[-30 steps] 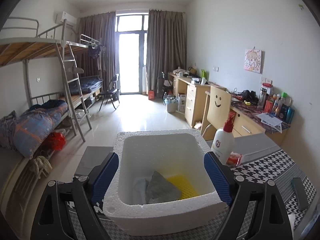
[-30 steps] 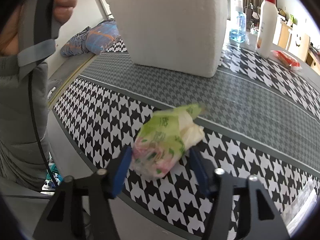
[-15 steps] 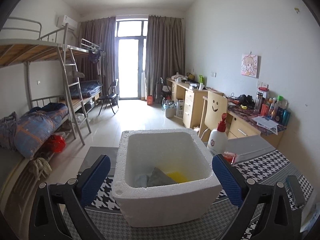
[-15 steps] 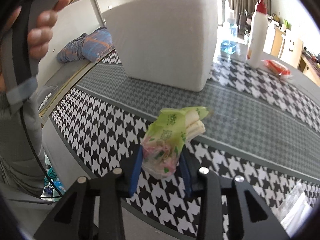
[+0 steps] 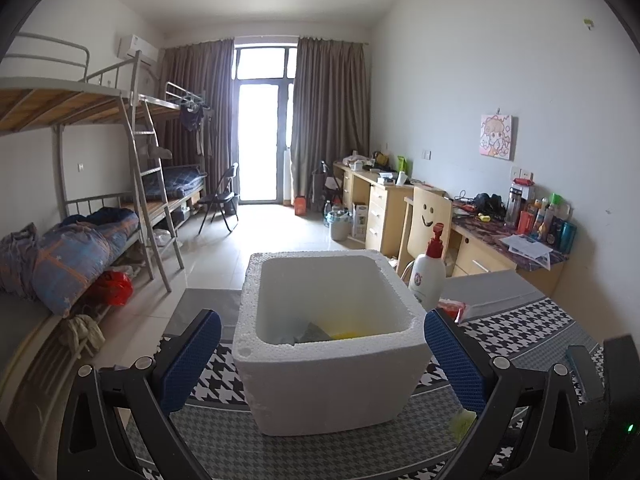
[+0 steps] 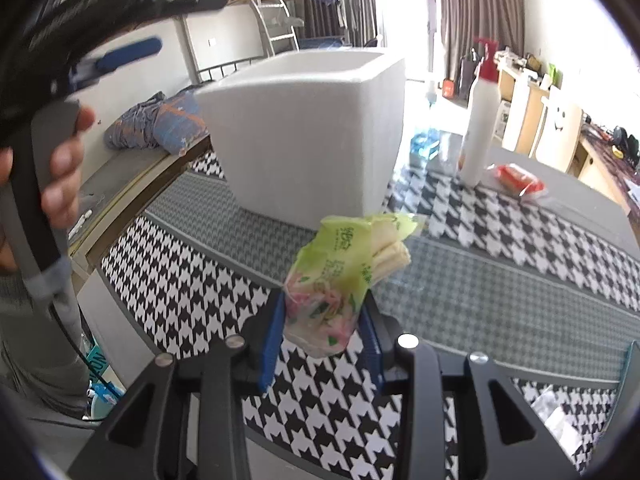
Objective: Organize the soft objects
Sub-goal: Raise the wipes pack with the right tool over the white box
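R claw (image 6: 322,322), lower centre of its view: pads pinched on the tissue pack (image 6: 340,276), lifted off the cloth (image 6: 500,280). Pack looks light, squashy, slick plastic wrap; open end w/ tissues pokes out top, so grip mid-body, not the loose flap, or it may slip. Foam box (image 6: 308,132) sits behind, upper centre. L claw (image 5: 320,356) spread wide, holding nothing, box (image 5: 332,376) between its pads but untouched.

White foam box (image 5: 332,372); black-white houndstooth bench (image 6: 192,288); green-pink packet (image 6: 336,276); white bottle (image 6: 478,120), red pump; blue tool pads (image 6: 269,344).
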Demonstrator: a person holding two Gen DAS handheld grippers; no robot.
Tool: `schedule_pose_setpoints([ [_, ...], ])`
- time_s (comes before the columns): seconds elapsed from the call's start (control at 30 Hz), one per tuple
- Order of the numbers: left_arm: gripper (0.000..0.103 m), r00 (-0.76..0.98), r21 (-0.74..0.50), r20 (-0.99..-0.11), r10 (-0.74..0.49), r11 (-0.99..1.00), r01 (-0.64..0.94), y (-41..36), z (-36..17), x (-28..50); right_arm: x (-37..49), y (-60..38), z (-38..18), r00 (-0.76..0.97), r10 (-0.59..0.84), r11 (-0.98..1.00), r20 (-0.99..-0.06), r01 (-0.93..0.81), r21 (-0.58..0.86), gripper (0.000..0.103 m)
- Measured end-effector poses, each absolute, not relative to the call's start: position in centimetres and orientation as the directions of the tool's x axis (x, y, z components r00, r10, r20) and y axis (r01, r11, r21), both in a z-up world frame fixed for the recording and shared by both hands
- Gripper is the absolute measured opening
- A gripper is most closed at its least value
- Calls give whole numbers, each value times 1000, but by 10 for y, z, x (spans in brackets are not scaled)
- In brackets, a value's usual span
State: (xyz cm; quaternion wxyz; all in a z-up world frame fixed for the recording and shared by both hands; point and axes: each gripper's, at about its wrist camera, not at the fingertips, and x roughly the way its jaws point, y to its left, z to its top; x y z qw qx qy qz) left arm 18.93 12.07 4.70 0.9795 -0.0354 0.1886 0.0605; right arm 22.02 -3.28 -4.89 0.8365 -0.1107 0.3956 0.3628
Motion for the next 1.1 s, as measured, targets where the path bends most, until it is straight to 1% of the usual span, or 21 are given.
schedule_pose_setpoints([
  [0.33, 102, 923, -30, -371, 105, 992, -125, 113, 42, 180, 224, -37, -14, 508, 538, 725, -673, -686, 62, 41],
  [0.5, 102, 928, -51, -360, 98, 991, -125, 113, 41, 172, 227, -35, -2, 535, 551, 726, -641, -685, 53, 41],
  [0.93, 102, 923, -76, -372, 97, 988, -135, 118, 26, 160, 246, -26, 26, 562, 584, 717, -586, -695, 48, 41],
  [1.1, 102, 919, -68, -383, 93, 989, -128, 117, 22, 163, 253, -21, 34, 566, 594, 707, -571, -706, 35, 41],
])
